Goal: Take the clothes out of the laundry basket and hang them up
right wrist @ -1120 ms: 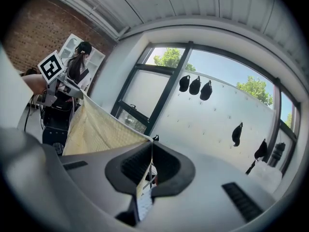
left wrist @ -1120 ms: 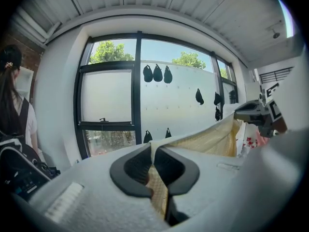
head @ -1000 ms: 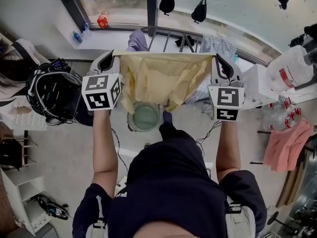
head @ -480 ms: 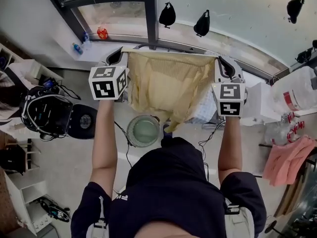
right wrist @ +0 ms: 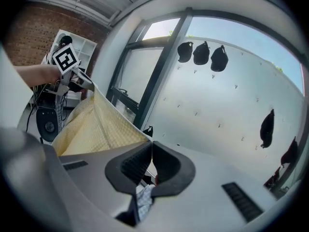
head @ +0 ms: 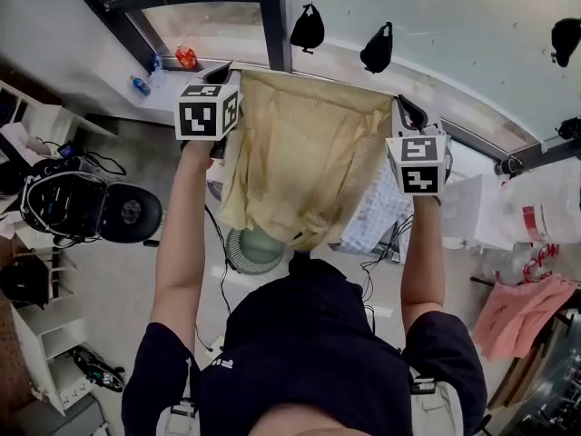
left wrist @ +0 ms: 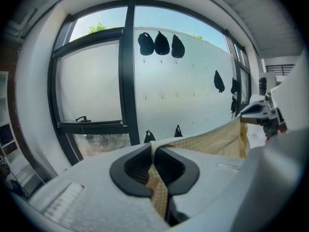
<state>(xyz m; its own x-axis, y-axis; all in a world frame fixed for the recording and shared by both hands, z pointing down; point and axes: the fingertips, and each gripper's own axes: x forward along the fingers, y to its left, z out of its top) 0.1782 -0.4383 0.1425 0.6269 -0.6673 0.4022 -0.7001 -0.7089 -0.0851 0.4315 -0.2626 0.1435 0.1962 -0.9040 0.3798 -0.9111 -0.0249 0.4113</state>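
The left tool (left wrist: pixel 153 151) is clamped shut on one top corner of a yellow cloth (head: pixel 304 162). The waffle-weave fabric runs down through the gap between its dark pads, pinched tight. The right tool (right wrist: pixel 152 156) is closed just as fully on the opposite top corner, with the cloth's edge coming in to its jaws from the side where the left tool is. Both tools are held up at arm's length in front of the person, roughly level with each other and well apart. The top hem is pulled into a nearly straight line from one tool to the other. From that line the cloth hangs down between the two forearms, spread flat near the top and gathering into loose folds at its lower edge.

Just below and inward of the right tool a checked cloth (head: pixel 374 212) shows past the yellow one. The right gripper view catches a bit of it under the jaws; whether it touches them I cannot tell. Beyond both tools stands a pale wall (head: pixel 436 25) with black caps (head: pixel 308 27) hanging on it, and beyond the left tool a dark window frame (head: pixel 270 16). Far below, on the floor (head: pixel 118 275), a round green thing (head: pixel 250 248) peeks out beneath the cloth's lower edge. Out past the right tool's outer side, lower down, lies a pink cloth (head: pixel 513 312).
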